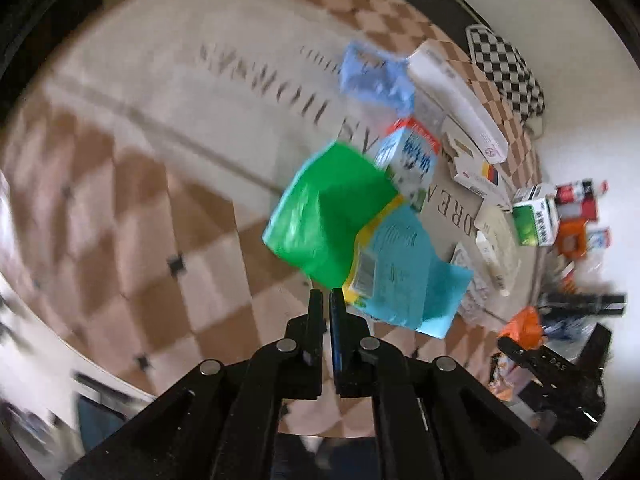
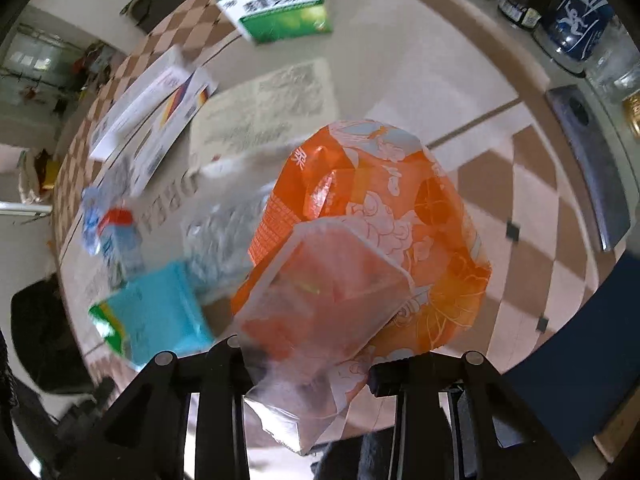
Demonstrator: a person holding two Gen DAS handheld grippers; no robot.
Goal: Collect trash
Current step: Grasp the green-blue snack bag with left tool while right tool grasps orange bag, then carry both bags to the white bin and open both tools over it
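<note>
Black fingers of the left gripper (image 1: pixel 326 300) stand almost together at the bottom of the left wrist view, with only a thin slit between them; the green and light-blue wrapper (image 1: pixel 352 232) floats just past the tips, and whether its lower edge is pinched there cannot be told through the blur. Beyond it on the checked tablecloth (image 1: pixel 120 208) lie a small milk carton (image 1: pixel 412 160), a crumpled blue bag (image 1: pixel 376 80), a long white box (image 1: pixel 456 96) and a green-and-white medicine box (image 1: pixel 534 220), all near one another toward the right edge. From the right wrist view, the right gripper (image 2: pixel 306 368) is clamped on an orange printed snack bag (image 2: pixel 384 216), whose clear crinkled end bulges between the jaws and fills the middle of the frame. The same light-blue wrapper (image 2: pixel 160 312) shows low at the left, close beside the orange bag. Farther off on the cloth sit the green-and-white box (image 2: pixel 280 12), a flat white packet (image 2: pixel 268 108), and a dark blue can (image 2: pixel 576 20) at the upper right rim.
</note>
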